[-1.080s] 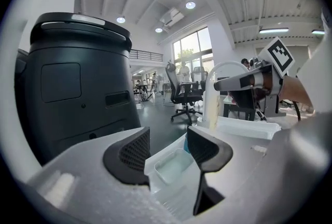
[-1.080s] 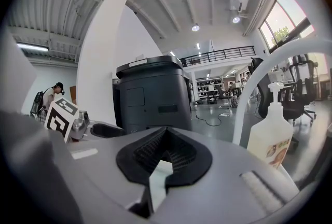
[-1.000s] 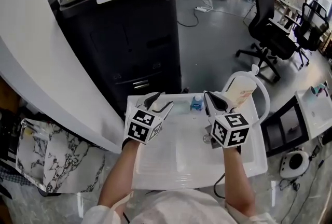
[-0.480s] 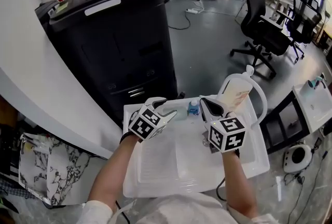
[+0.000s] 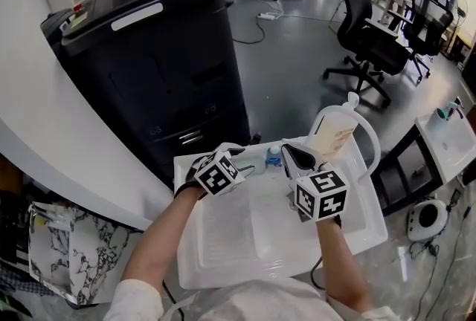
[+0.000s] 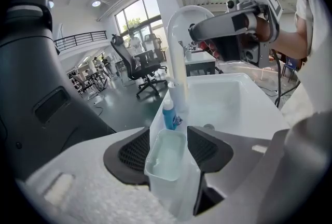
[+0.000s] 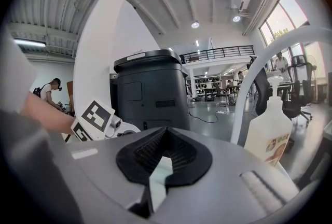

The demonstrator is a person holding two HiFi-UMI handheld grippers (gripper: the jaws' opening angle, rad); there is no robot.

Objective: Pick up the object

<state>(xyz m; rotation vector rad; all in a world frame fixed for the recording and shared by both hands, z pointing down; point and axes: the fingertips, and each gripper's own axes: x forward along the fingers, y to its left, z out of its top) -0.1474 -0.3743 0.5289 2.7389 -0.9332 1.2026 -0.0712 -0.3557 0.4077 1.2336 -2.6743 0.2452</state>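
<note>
A small translucent plastic tub (image 6: 167, 161) sits upright between the black pads of my left gripper (image 6: 168, 141), which is shut on it at the sink's back left rim. In the head view the left gripper (image 5: 239, 162) is above that rim, and its body hides the tub. My right gripper (image 5: 286, 154) hovers over the basin near the faucet. Its jaws meet at the tips, and nothing is held in the right gripper (image 7: 165, 132).
The white sink (image 5: 223, 260) fills the foreground, with an arched white faucet (image 5: 374, 141). A small blue bottle (image 5: 274, 156) and a soap pump bottle (image 5: 335, 135) stand at its back rim. A tall black machine (image 5: 163, 52) stands behind, and office chairs (image 5: 368, 37) are on the grey floor.
The left gripper has edged right along the sink's back rim toward the blue bottle. The right gripper has hardly moved.
</note>
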